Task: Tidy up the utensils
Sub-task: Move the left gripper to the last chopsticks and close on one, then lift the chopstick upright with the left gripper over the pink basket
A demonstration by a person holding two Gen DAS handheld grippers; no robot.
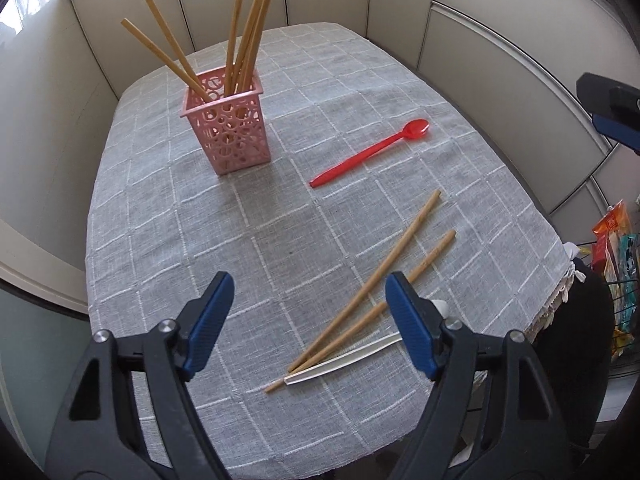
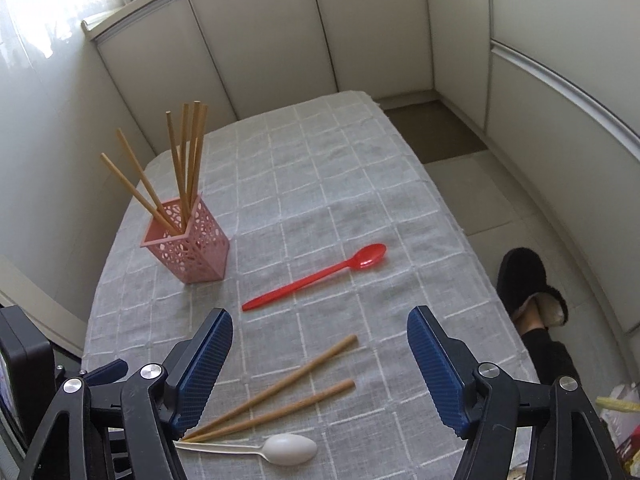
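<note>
Jaws: left gripper (image 1: 308,330) and right gripper (image 2: 320,376) were seen wide, nothing held.
Risk: chopsticks (image 2: 276,394) and white spoon (image 2: 286,449) lay touching; both could be grabbed together.

Tablecloth (image 2: 320,184): light grey weave with a white raised-line grid of squares. Holder (image 2: 192,246): pink plastic, walls perforated with round holes of mixed sizes. Chopsticks in the holder (image 2: 188,160): plain tan wood. Spoon right of the holder (image 2: 316,276): translucent red, handle and bowl alike. Two loose chopsticks (image 2: 280,392) nearer than the holder: same tan wood. Spoon (image 2: 280,449) beside them: white to off-white. Left gripper (image 1: 308,328) and right gripper (image 2: 320,376): black frames, silver rivets, dark blue ribbed pads (image 2: 204,372). Wall panels (image 2: 260,40) behind the holder: cream with paler trim. Slipper (image 2: 528,284) far right of the holder: black fuzzy, pale lining.
</note>
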